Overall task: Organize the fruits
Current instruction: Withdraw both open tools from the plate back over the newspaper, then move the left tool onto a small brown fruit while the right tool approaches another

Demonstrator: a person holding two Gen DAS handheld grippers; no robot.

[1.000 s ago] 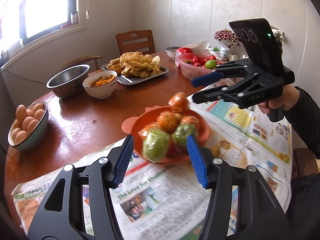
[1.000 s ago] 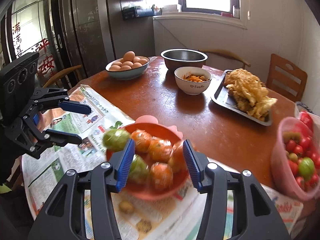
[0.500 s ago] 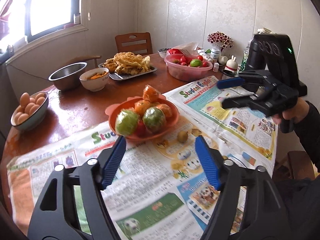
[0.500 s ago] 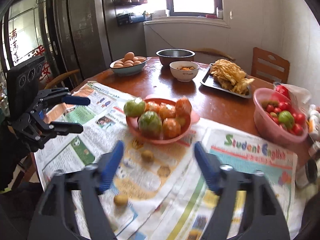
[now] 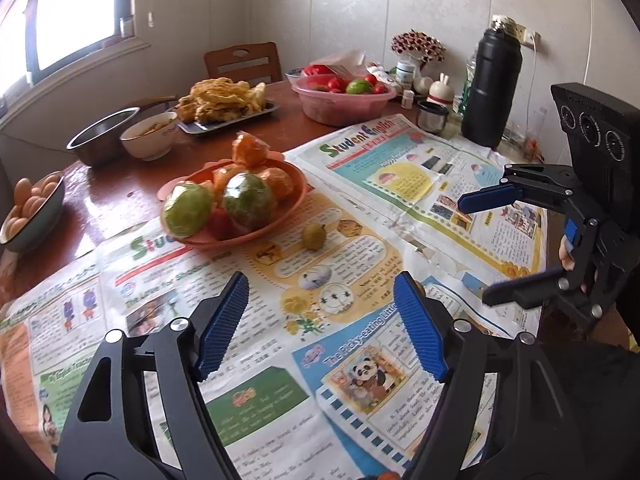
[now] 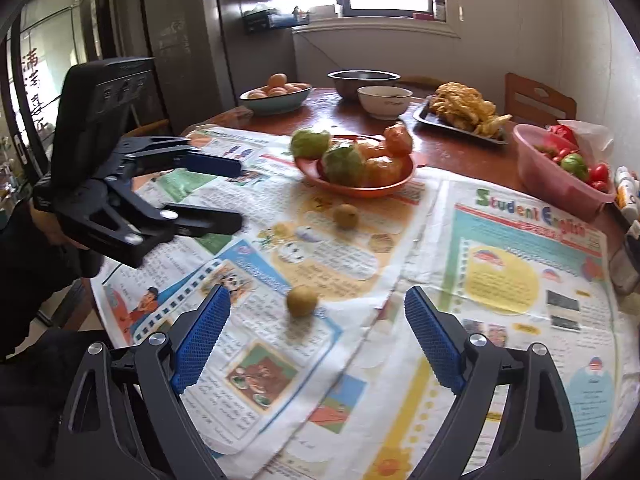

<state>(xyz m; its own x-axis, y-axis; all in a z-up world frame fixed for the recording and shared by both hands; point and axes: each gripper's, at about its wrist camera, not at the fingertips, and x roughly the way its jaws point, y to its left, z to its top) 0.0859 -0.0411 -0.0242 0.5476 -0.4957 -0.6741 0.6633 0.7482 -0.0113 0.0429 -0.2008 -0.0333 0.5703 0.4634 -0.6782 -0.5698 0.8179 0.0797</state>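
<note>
On newspaper (image 5: 360, 184), "Student English" headline, orange bowl (image 5: 240, 236)

egg bowl (image 5: 32, 216) cropped, far bottles (image 6: 626, 196) cropped

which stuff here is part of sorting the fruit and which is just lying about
Part of the job:
orange fruit bowl
near loose fruit
far loose fruit
pink fruit tub

Lying about:
egg bowl
steel bowl
white bowl
fried food tray
black flask
newspaper
</note>
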